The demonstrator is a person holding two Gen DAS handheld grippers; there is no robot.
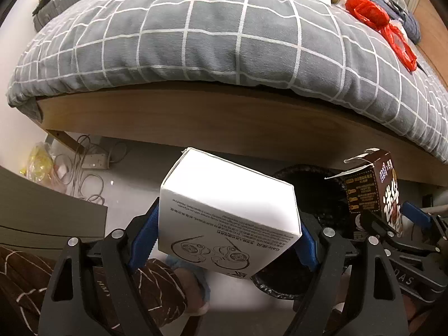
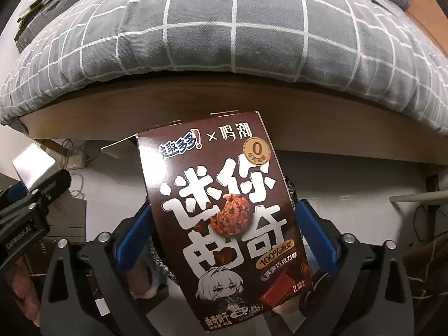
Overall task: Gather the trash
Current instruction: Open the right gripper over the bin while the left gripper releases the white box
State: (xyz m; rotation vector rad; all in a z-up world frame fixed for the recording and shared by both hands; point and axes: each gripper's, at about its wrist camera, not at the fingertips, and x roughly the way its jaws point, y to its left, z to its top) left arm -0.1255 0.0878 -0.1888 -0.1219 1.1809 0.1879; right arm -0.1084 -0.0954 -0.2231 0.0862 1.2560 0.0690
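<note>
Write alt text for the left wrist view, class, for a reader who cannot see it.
The left claw grips a white box between its blue pads, above a black-lined trash bin on the floor. To the right, the other claw holds an opened brown cookie box. Behind them runs a bed with a grey checked duvet, with red plastic wrappers on it.

A bed with a wooden frame (image 1: 224, 128) fills the room, covered by a grey quilt (image 1: 212, 33) checked in white that overhangs the frame's edge. Below the frame, pale floor (image 1: 131, 179) holds a white power strip (image 1: 96, 161) amid tangled cables, near the bed's left corner. A dark cabinet edge (image 1: 42, 210) stands left of the frame.
</note>
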